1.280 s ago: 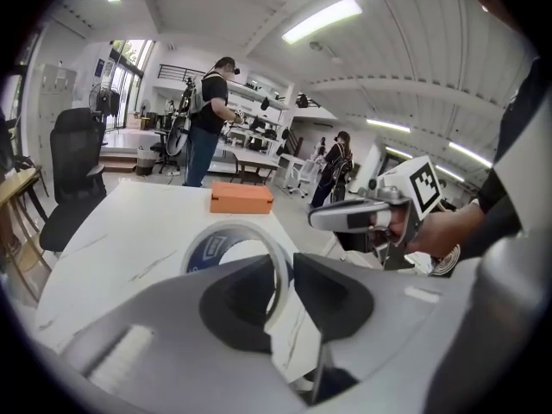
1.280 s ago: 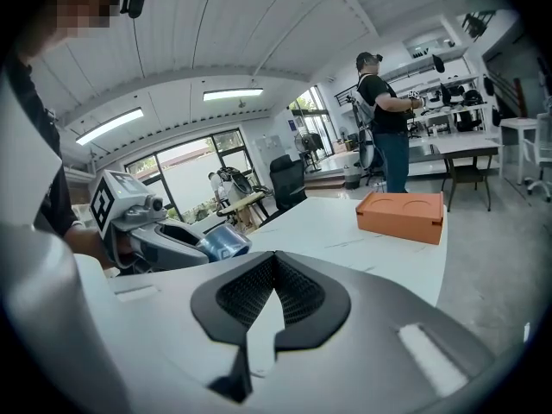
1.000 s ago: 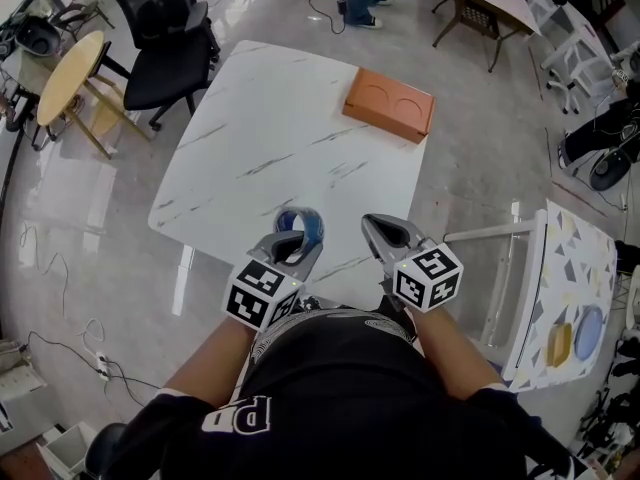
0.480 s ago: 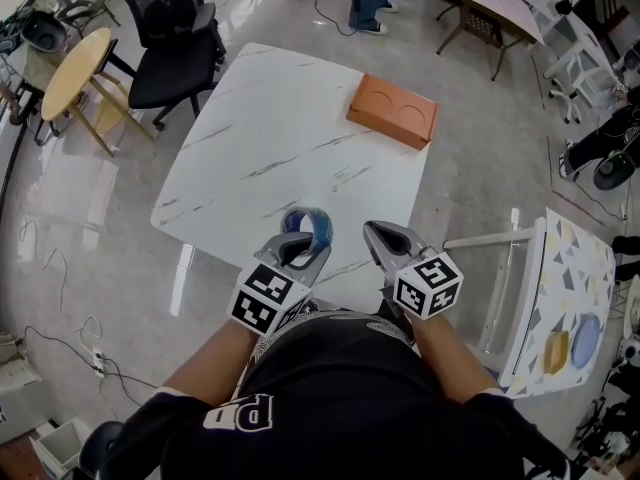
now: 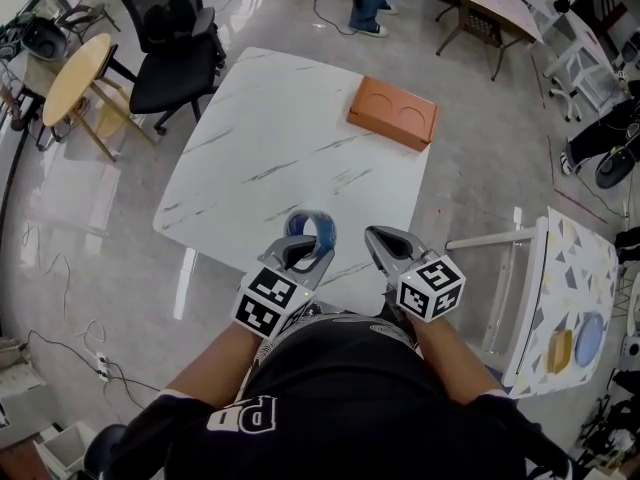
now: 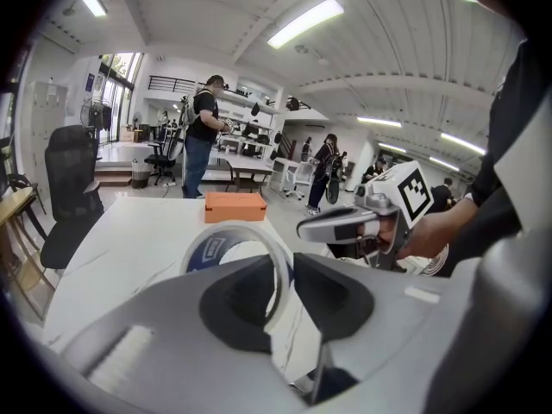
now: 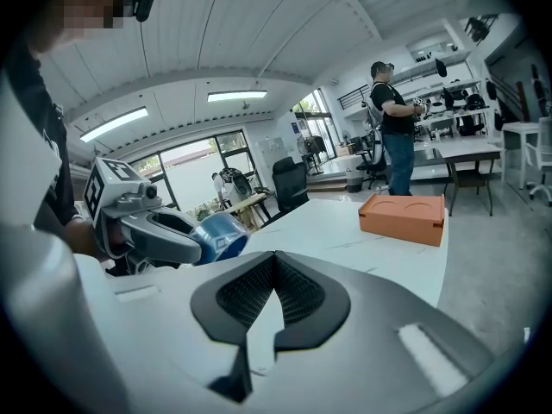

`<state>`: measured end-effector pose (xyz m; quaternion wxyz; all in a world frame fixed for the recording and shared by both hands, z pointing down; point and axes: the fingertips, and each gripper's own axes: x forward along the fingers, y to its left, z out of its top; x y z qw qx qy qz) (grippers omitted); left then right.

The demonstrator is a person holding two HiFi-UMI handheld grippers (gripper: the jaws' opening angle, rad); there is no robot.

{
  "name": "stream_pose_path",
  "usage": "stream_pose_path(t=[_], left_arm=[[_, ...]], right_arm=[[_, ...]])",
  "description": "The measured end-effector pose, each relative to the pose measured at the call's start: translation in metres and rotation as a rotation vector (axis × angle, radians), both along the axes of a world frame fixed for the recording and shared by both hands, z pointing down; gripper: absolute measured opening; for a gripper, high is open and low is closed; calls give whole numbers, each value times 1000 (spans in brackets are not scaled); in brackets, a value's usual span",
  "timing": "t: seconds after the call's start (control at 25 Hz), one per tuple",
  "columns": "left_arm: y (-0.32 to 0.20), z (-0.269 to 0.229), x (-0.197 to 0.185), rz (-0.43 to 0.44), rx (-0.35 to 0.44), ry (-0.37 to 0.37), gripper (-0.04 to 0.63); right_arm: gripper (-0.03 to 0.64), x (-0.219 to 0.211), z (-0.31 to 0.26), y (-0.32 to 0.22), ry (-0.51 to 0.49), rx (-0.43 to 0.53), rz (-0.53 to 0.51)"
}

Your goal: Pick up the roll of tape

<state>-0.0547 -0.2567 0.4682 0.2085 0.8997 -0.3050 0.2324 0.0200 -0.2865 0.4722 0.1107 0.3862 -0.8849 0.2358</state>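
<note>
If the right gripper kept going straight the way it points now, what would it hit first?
Probably the white table top: the right gripper, jaws together, aims out across it. The orange box lies right of that line. Depth is unclear.

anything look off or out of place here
Nothing stands out. The left gripper grips the roll of tape by its wall, and the orange box sits flat near the table's far corner.

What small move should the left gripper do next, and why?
Probably lift straight up a little: the left gripper is shut on the wall of the tape roll, which is near the front edge of the table.
</note>
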Motion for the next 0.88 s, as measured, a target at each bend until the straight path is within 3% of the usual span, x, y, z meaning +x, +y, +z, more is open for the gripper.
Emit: stream_pose_path(t=[0.88], left_arm=[[3, 9, -1, -2, -7, -19, 132]], right_arm=[[-5, 2, 0, 5, -3, 2, 2]])
